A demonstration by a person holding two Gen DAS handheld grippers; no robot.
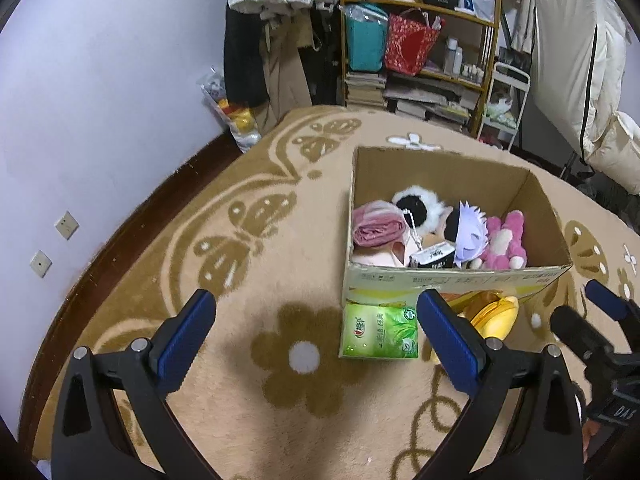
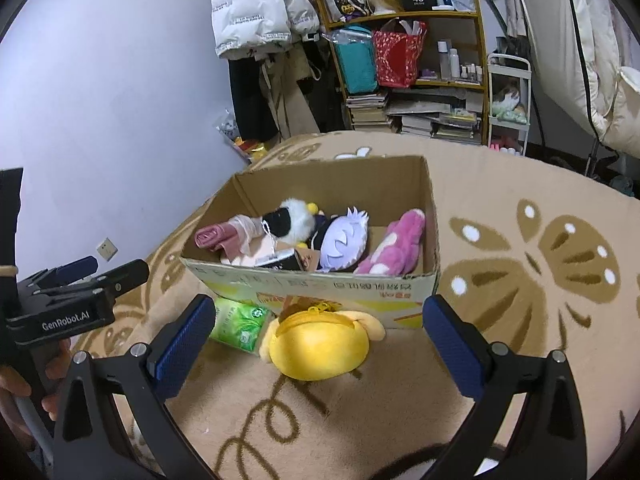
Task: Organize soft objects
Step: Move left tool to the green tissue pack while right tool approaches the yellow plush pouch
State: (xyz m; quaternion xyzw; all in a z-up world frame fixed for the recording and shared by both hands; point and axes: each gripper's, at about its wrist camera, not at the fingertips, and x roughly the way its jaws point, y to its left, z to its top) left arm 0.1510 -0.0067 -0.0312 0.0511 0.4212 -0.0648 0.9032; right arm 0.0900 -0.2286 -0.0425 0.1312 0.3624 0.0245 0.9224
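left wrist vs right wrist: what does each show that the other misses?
Only left wrist: the right claw seen from the side at the right edge, and two wall sockets on the left wall.

Only right wrist: the whole yellow plush, lying in front of the cardboard box; the left wrist view catches only part of it. Also the left claw at the left edge.

Both: the open box holding a pink plush, a purple-haired doll and a rolled pink cloth; the green tissue pack outside it; the patterned rug.
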